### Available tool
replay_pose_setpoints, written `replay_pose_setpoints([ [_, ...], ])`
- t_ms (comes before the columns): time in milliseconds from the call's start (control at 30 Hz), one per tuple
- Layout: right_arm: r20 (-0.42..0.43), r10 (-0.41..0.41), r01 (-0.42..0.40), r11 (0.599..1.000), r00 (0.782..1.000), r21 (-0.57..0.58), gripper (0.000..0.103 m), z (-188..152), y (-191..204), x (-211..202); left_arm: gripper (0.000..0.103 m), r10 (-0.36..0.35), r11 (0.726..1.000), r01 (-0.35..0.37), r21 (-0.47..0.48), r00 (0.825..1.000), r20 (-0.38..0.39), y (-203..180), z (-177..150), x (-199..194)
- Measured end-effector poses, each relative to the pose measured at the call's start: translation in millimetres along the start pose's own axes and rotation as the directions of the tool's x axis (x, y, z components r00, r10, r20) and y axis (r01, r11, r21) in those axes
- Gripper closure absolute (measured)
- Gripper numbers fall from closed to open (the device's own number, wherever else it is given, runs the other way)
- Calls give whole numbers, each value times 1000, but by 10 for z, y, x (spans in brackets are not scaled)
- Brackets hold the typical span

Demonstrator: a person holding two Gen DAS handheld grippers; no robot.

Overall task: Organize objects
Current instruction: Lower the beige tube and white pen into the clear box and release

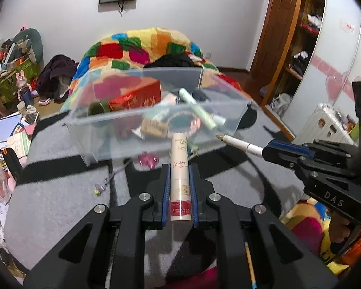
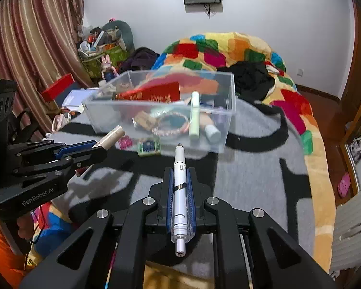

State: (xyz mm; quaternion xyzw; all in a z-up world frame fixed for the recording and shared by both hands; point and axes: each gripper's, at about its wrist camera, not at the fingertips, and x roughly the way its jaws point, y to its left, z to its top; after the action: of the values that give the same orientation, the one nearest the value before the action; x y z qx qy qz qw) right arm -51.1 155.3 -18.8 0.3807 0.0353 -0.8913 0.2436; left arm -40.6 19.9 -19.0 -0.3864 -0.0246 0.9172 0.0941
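Note:
My left gripper (image 1: 179, 168) is shut on a cream cosmetic tube (image 1: 179, 168) with a red band, held pointing toward a clear plastic bin (image 1: 103, 130) on the grey and black blanket. My right gripper (image 2: 179, 171) is shut on a white pen (image 2: 179, 192), its tip aimed at the bin (image 2: 231, 120). The bin holds a red box (image 1: 134, 96), pale green tubes (image 2: 194, 118) and a bracelet (image 2: 170, 125). The right gripper with the pen (image 1: 240, 143) shows at the right in the left view; the left gripper with the tube (image 2: 112, 137) shows at the left in the right view.
A pink hair clip (image 1: 148, 160), a small green-edged packet (image 2: 148, 147) and a thin beaded stick (image 1: 113, 175) lie on the blanket before the bin. A colourful quilt (image 2: 228, 53) is piled behind it. Clutter stands at the left, a silver suitcase (image 1: 325, 122) at the right.

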Motion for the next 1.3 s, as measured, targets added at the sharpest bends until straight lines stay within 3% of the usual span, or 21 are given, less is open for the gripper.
replay_pose_setpoints([
  [267,56,32,-32,999,998,-3,93,161,8,-166,89,-2,1000,4,-18,998,69,77,241,-178],
  [500,126,13,-12,1000,992,-7,93,396,-8,-231,89,17,999,-14,-36,995,101,175,484,-166],
  [800,132,-29,27,1000,991,14,93,760,-62,90,89,-51,994,53,-101,998,21,371,728,205],
  [1300,32,-42,41,999,999,30,93,1006,-94,848,89,15,999,-18,-38,998,-62,259,930,704],
])
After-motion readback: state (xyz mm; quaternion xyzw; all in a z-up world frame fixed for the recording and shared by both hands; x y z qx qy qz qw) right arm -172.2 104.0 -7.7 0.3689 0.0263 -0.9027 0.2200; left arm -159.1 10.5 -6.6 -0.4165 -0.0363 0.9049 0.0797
